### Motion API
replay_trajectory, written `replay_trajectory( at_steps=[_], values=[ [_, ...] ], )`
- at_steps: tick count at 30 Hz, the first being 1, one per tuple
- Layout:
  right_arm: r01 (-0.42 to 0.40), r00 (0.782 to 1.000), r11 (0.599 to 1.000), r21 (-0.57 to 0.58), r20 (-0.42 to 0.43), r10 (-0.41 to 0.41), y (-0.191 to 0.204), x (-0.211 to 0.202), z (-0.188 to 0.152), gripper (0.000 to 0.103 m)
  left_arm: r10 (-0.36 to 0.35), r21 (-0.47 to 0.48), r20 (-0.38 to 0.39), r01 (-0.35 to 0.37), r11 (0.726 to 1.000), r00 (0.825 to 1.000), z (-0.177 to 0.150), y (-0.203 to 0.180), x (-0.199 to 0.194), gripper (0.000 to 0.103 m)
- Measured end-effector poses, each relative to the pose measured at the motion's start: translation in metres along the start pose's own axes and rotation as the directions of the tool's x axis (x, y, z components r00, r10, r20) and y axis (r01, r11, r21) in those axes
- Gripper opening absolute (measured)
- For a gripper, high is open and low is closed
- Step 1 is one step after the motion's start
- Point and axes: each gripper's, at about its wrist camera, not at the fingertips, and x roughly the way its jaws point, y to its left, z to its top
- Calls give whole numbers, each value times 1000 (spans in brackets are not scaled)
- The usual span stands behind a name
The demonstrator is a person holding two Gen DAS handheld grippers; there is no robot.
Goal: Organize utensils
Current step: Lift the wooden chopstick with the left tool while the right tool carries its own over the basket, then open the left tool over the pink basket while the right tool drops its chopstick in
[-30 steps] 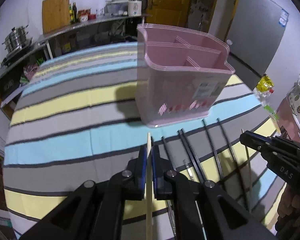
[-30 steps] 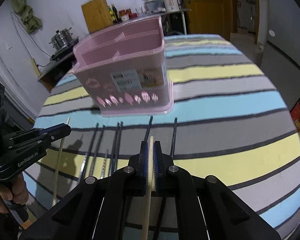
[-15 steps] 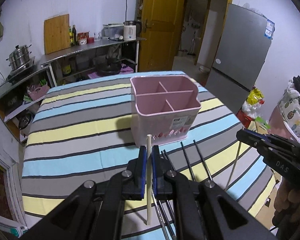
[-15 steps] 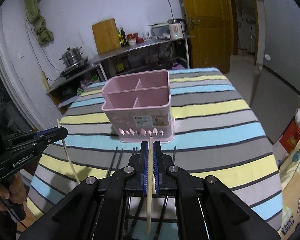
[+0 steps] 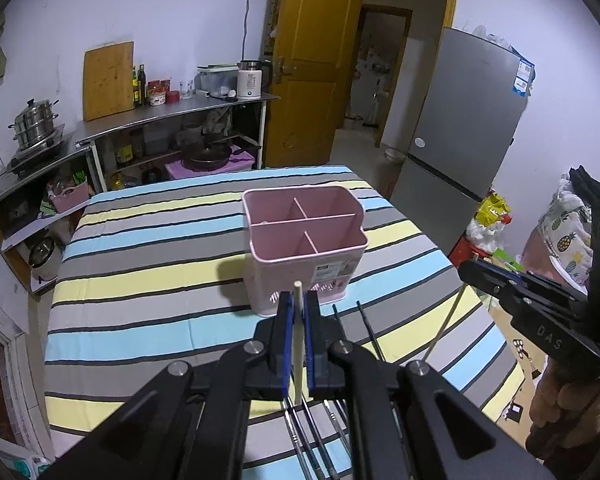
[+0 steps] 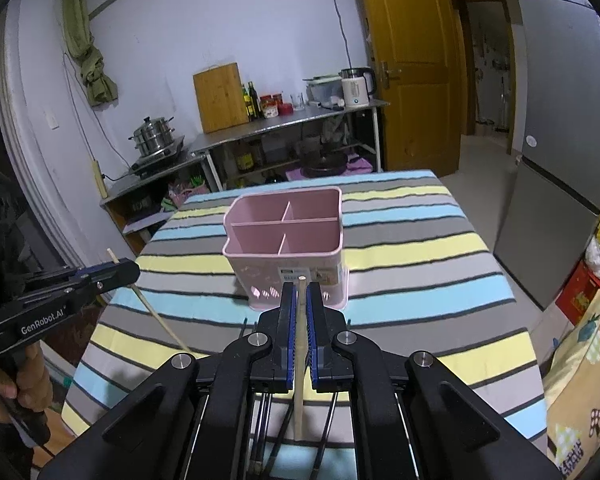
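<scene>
A pink utensil holder (image 5: 305, 236) with several empty compartments stands on the striped table; it also shows in the right wrist view (image 6: 286, 240). My left gripper (image 5: 298, 300) is shut on a wooden chopstick (image 5: 297, 344), held well above the table. My right gripper (image 6: 301, 292) is shut on another wooden chopstick (image 6: 299, 360), also raised. Each gripper shows in the other's view, left gripper (image 6: 112, 272) and right gripper (image 5: 476, 274). Several black chopsticks (image 5: 366, 328) lie on the table in front of the holder.
The striped tablecloth (image 5: 140, 280) covers the table. A steel counter (image 5: 160, 116) with pots, bottles and a kettle runs along the back wall. A grey fridge (image 5: 460, 136) stands at the right, beside a yellow door (image 5: 308, 64).
Both grippers have risen high above the table, each carrying its wooden chopstick. The holder now looks smaller and its compartments show from above.
</scene>
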Motion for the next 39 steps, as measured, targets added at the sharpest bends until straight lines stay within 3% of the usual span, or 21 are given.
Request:
replay_trajectory(
  at_steps=[11, 26, 33, 39],
  values=[
    [-23, 997, 1000, 1, 70, 23, 0, 11, 37, 5, -21, -35, 8, 21, 999, 1000, 37, 2, 11, 6],
    [-71, 974, 996, 47, 217, 59, 8, 33, 118, 5, -9, -63, 111, 16, 998, 994, 115, 14, 16, 6],
    [-72, 970, 996, 55, 238, 57, 14, 54, 133, 5, 4, -75, 124, 5, 997, 992, 128, 23, 33, 6],
    [-74, 980, 995, 62, 192, 60, 13, 81, 120, 5, -8, -94, 95, 17, 995, 995, 116, 28, 59, 6]
  ],
)
